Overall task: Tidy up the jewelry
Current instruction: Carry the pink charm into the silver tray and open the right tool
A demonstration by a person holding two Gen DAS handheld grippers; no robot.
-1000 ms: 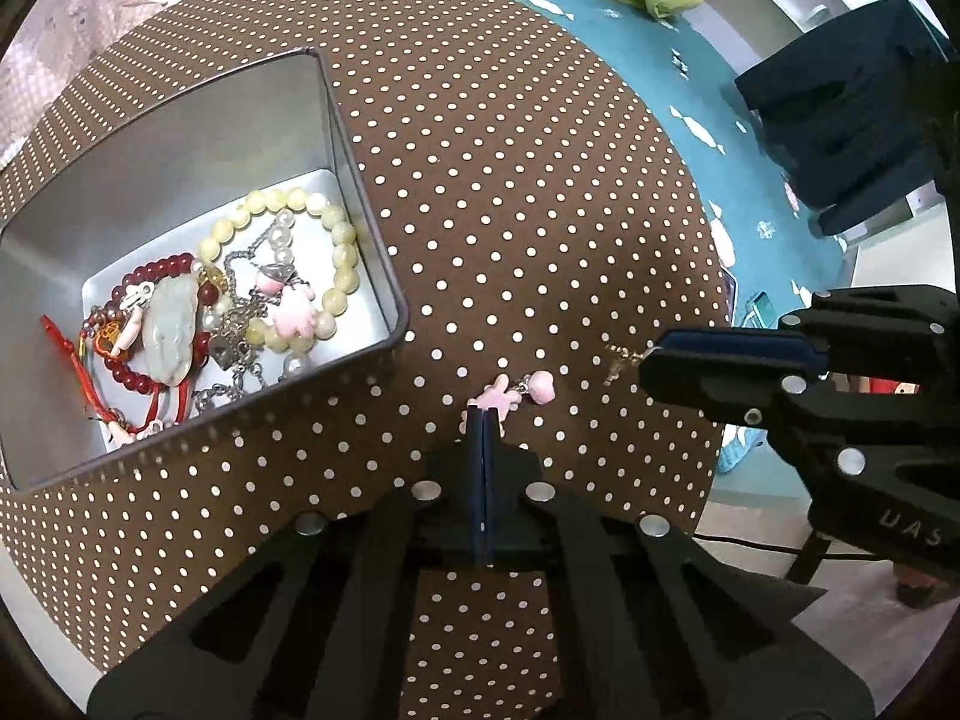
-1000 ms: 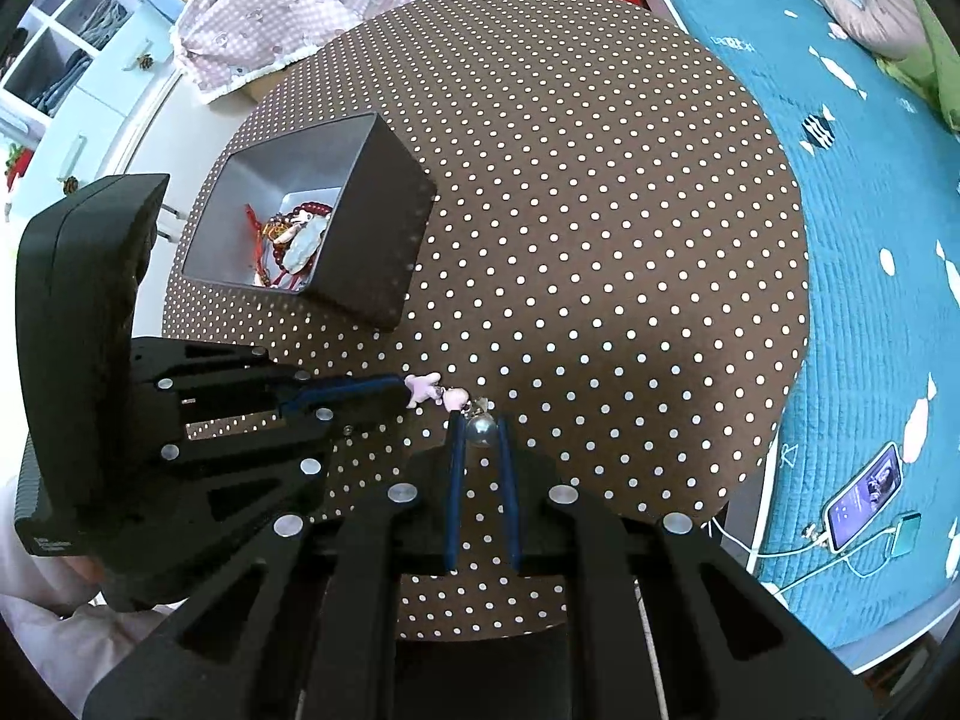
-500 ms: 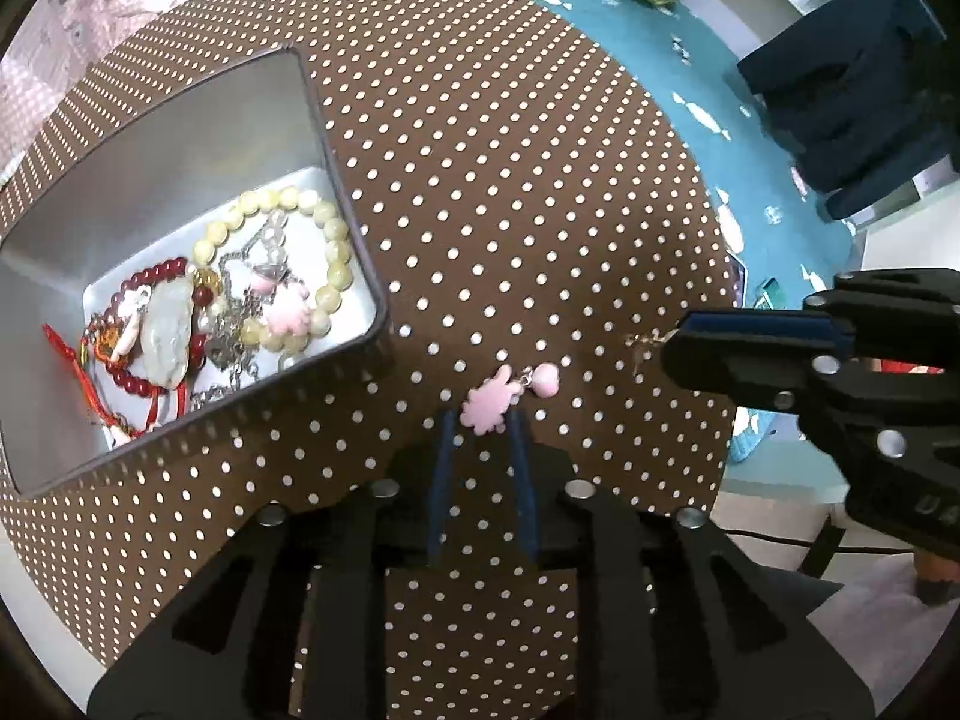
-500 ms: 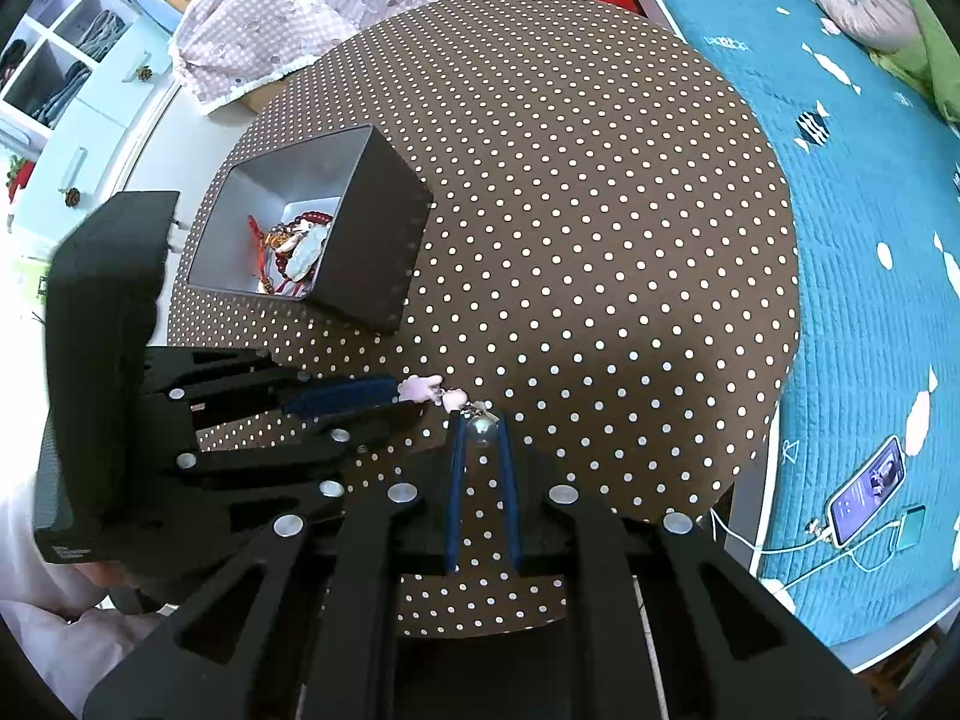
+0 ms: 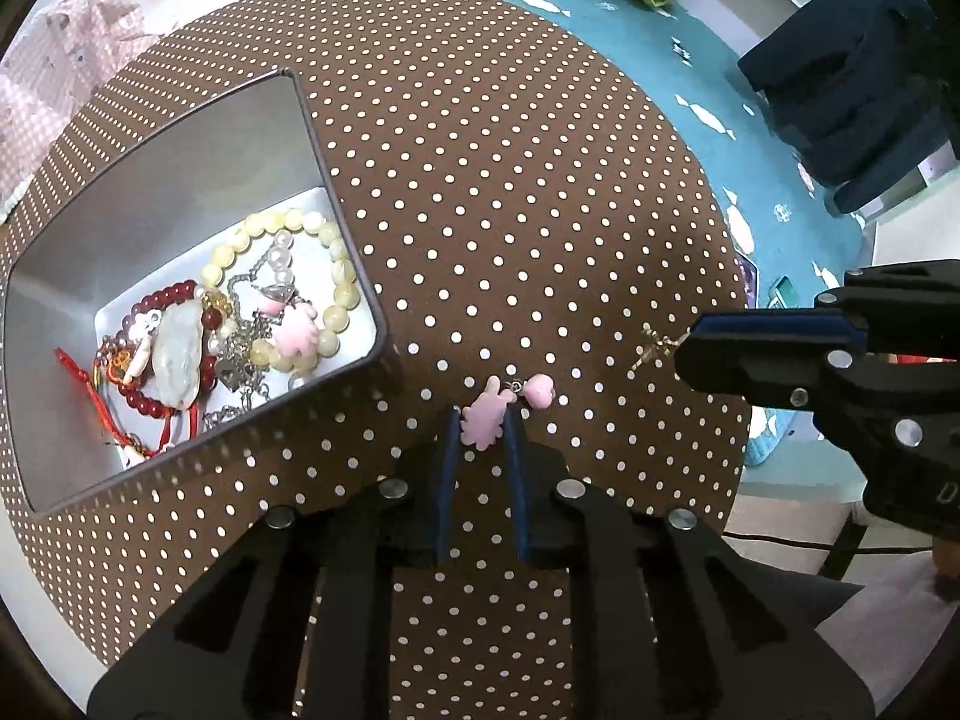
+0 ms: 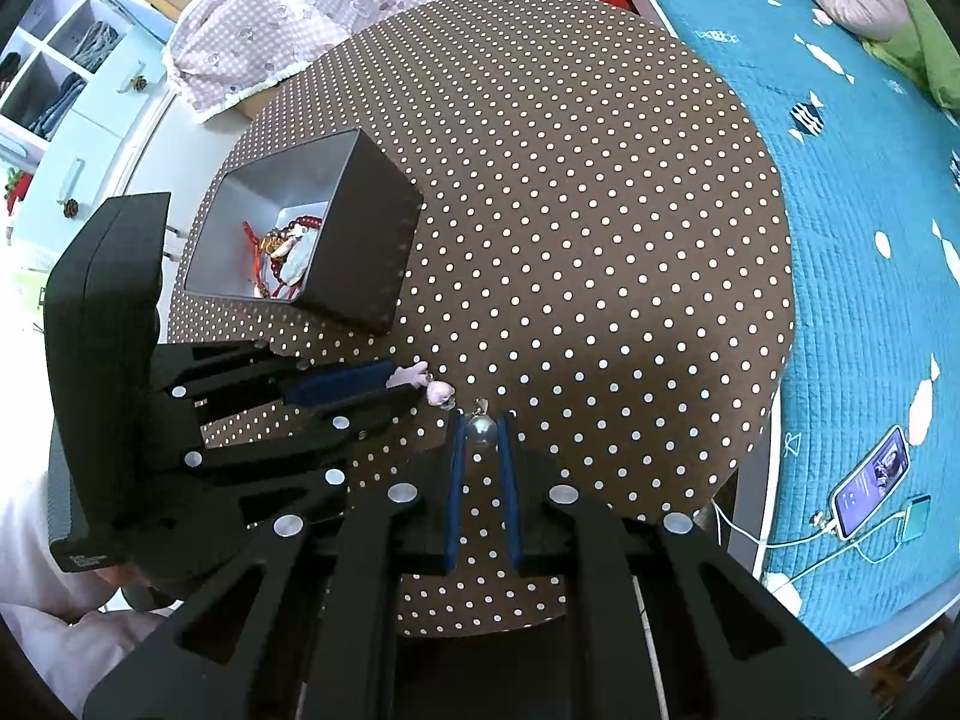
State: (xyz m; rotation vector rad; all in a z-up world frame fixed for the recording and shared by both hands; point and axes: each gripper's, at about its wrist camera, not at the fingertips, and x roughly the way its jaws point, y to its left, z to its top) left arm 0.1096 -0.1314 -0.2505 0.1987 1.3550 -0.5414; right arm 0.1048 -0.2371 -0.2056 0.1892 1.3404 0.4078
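my left tongs (image 5: 482, 420) are spread a little, the pink charm earring (image 5: 482, 420) sitting between the blue pads on the polka-dot table (image 5: 510, 180); whether the pads touch it i cannot tell. its small pink heart bead (image 5: 538, 390) lies just past the tips. my right tongs (image 6: 480, 420) pinch a silver pearl earring (image 6: 482, 431) at the tips, its gold hook (image 5: 654, 348) poking out ahead of them. the two tong tips are near each other. the open tin box (image 5: 336, 210) stands to the left of the charm, holding a yellow bead bracelet (image 5: 336, 276), a red bead bracelet (image 5: 156, 300), a pale jade pendant (image 5: 177, 354) and chains.
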